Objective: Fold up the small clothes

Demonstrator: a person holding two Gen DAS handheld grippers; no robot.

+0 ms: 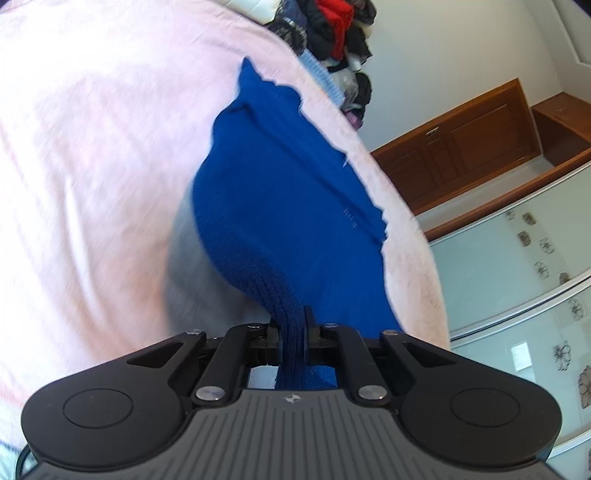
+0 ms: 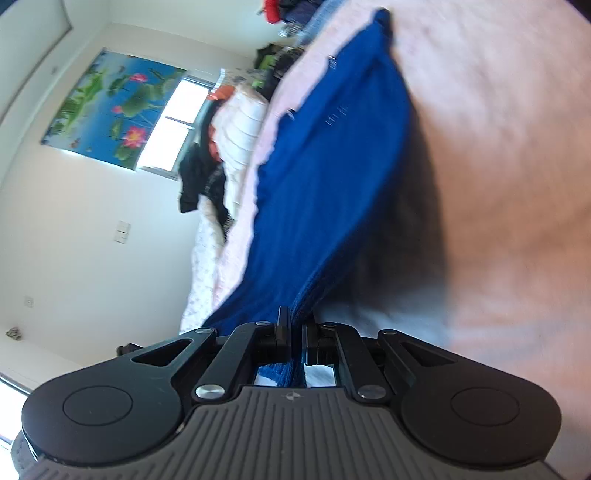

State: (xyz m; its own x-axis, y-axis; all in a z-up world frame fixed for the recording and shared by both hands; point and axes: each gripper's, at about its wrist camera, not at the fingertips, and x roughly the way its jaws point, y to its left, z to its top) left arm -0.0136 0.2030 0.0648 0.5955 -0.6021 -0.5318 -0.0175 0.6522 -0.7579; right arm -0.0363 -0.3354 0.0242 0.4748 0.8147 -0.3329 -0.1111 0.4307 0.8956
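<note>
A blue knitted garment [image 1: 284,192] lies stretched over a pale pink bedsheet [image 1: 92,147]. My left gripper [image 1: 292,325] is shut on a bunched ribbed edge of it, and the fabric runs back between the black fingers. In the right wrist view the same blue garment [image 2: 332,177] stretches away over the pink sheet [image 2: 498,147]. My right gripper [image 2: 296,325] is shut on another edge of the cloth, which is pinched thin between its pads. The garment's near part is lifted off the sheet and casts a dark shadow beside it.
A heap of dark and red clothes [image 1: 332,33] sits at the far end of the bed. Wooden cabinets [image 1: 461,144] stand beyond the bed's edge. In the right wrist view are white bedding [image 2: 240,122], more clothes, a window [image 2: 181,110] and a lotus poster [image 2: 110,107].
</note>
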